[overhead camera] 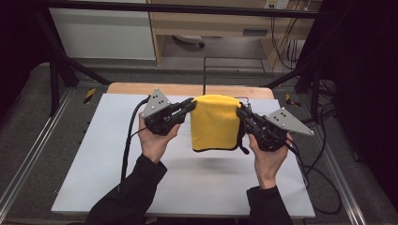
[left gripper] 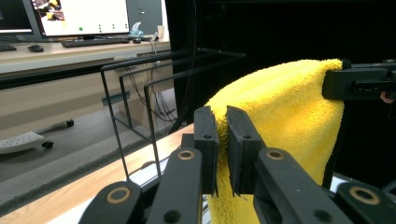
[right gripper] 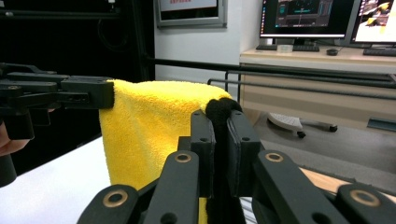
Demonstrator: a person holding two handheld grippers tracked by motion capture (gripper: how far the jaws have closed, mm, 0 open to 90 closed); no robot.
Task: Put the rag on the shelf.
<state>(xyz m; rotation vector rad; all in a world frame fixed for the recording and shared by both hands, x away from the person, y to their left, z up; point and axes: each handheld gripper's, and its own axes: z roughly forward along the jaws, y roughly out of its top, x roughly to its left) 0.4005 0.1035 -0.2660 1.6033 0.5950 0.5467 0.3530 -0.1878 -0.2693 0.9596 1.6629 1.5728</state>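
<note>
A folded yellow cloth (overhead camera: 214, 123) hangs in the air above a white table (overhead camera: 94, 154), stretched between two hand-held grippers. The left gripper (overhead camera: 189, 106) pinches the cloth's upper left corner; in the left gripper view its two black jaws stand almost together, with only a thin fold of yellow terry between them (left gripper: 223, 154). The right gripper (overhead camera: 240, 111) grips the upper right corner, and in the right gripper view its jaws are likewise nearly closed, clamped on the cloth's black-trimmed edge (right gripper: 219, 140). The top edge runs across from one gripper to the other, arching slightly upward, and the rest of the cloth drapes down, clear of the tabletop, casting a soft shadow beneath. A dark-sleeved left hand (overhead camera: 152, 140) and right hand (overhead camera: 267, 159) hold the grippers from below. Desks with lit monitors (right gripper: 303, 18) stand beyond the table.
</note>
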